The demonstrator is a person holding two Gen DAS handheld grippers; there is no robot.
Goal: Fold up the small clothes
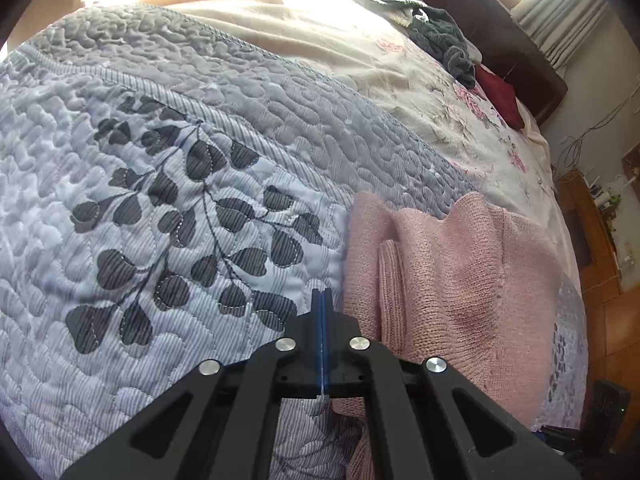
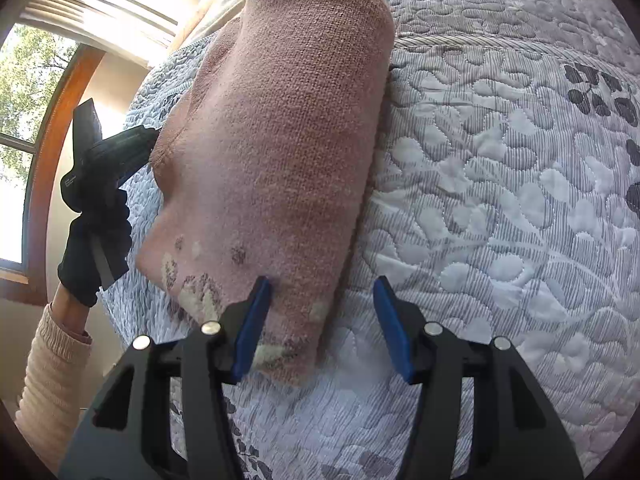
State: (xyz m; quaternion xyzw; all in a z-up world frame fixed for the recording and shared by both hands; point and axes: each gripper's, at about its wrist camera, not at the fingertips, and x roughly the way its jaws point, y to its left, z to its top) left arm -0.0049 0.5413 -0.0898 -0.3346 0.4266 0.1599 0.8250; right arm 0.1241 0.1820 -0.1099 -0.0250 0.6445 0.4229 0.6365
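A pink knit garment (image 1: 460, 280) lies folded lengthwise on the grey-blue leaf-pattern quilt (image 1: 160, 200). In the left wrist view my left gripper (image 1: 322, 298) is shut just off the garment's left edge, and nothing shows between its blue pads. The right wrist view has the garment (image 2: 280, 120) as a long strip running away from me. My right gripper (image 2: 322, 312) stands open over its near end, with one pad over the knit and the other over the quilt (image 2: 500, 200). The left gripper (image 2: 108, 160), held by a black-gloved hand (image 2: 92, 248), meets the garment's far left edge.
A heap of grey clothes (image 1: 440, 28) and a dark red item (image 1: 500, 96) lie near the dark headboard (image 1: 520, 40) on a cream floral sheet (image 1: 400, 92). Wooden floor (image 1: 600, 300) and the bed's edge are to the right. A window (image 2: 24, 120) stands behind the gloved hand.
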